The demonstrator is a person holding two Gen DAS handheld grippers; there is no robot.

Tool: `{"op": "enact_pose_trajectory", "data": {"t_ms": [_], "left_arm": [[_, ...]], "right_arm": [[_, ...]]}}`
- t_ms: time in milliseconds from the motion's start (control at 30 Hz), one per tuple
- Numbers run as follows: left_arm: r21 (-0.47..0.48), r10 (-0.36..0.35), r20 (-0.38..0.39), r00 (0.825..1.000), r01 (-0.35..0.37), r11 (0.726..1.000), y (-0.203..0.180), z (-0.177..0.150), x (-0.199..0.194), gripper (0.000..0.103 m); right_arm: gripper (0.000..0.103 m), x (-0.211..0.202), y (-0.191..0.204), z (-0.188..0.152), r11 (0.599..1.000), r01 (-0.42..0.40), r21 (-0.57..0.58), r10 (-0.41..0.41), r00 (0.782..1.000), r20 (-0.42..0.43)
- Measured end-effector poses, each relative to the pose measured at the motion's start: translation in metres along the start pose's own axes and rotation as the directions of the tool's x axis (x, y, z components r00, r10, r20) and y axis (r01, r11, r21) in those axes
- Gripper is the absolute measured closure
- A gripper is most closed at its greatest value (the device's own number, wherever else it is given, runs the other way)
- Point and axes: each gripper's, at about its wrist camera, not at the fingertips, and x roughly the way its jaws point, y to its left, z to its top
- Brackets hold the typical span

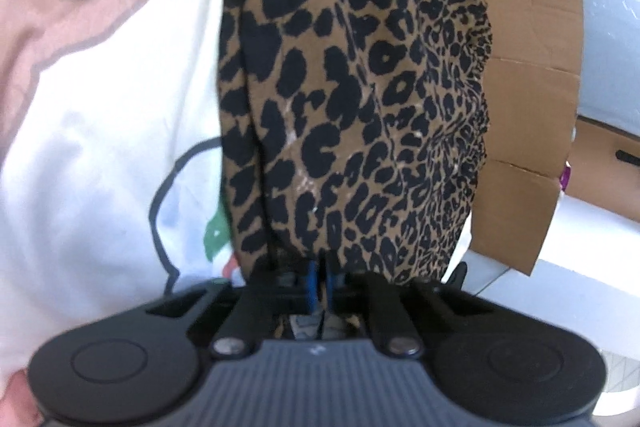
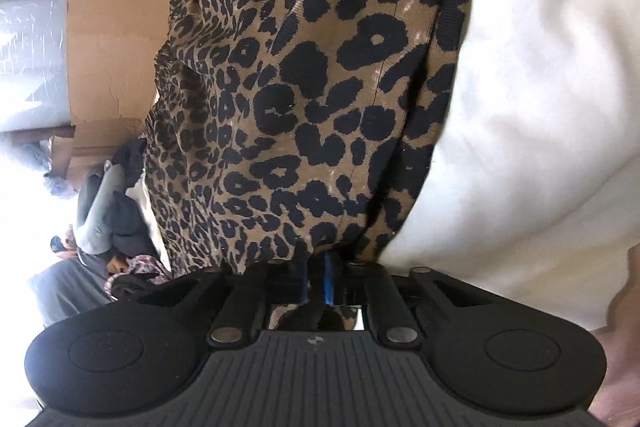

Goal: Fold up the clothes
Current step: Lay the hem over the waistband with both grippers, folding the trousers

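The leopard-print garment (image 1: 352,87) fills the centre of the left wrist view and hangs bunched from the top edge down to the gripper. In the right wrist view the same fabric (image 2: 312,99) occupies the centre and upper middle of the frame.

The left gripper (image 1: 320,277) is fully closed — its blue pads (image 1: 310,283) meet with the lower edge of the fabric pinched between them. The right gripper (image 2: 318,281) is likewise clamped on the fabric's lower edge.

A white printed shirt (image 1: 100,131) on a person covers the left of the left wrist view. Cardboard flaps (image 1: 528,39) stand to the right. A pile of dark clothing (image 2: 108,219) lies at lower left in the right wrist view.
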Motion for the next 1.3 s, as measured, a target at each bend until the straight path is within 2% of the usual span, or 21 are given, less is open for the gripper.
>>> {"op": "enact_pose_trajectory", "data": {"t_ms": [67,367,533,667,933,1033,1133,1233,1300], "left_arm": [[0.058,0.044,0.0,0.999,-0.044,0.997,-0.007,0.001,-0.003,0.102],[0.183,0.144,0.013,0.99,-0.143,0.973,-0.021,0.001,-0.011,0.103],[0.228,0.172,0.017,0.985,-0.172,0.958,-0.029,0.006,-0.012,0.103],[0.247,0.215,0.011,0.977,-0.211,0.946,-0.03,0.009,0.002,0.103],[0.325,0.253,0.004,0.968,-0.24,0.915,-0.048,0.007,0.008,0.1],[0.351,0.254,0.017,0.967,-0.244,0.904,-0.05,0.006,-0.008,0.093],[0.376,0.261,0.038,0.965,-0.256,0.891,-0.052,0.007,-0.023,0.093],[0.404,0.266,0.06,0.962,-0.267,0.875,-0.057,0.006,-0.03,0.093],[0.426,0.256,0.084,0.963,-0.267,0.864,-0.064,0.006,-0.034,0.092]], "right_arm": [[0.102,-0.002,0.001,-0.001,1.0,0.011,-0.017,-0.011,1.0,-0.003],[0.103,-0.015,0.005,-0.004,0.995,0.05,-0.086,-0.05,0.999,0.007],[0.103,-0.025,0.009,-0.003,0.989,0.077,-0.129,-0.075,0.997,0.016],[0.103,-0.026,0.007,-0.005,0.979,0.112,-0.168,-0.111,0.994,0.016],[0.103,-0.036,0.014,-0.004,0.962,0.17,-0.212,-0.168,0.985,0.026],[0.103,-0.05,0.018,-0.003,0.954,0.199,-0.223,-0.192,0.98,0.05],[0.102,-0.067,0.021,0.002,0.949,0.209,-0.237,-0.197,0.978,0.074],[0.096,-0.085,0.02,0.013,0.939,0.224,-0.26,-0.198,0.973,0.122],[0.08,-0.094,0.017,0.02,0.935,0.234,-0.266,-0.196,0.967,0.164]]}}
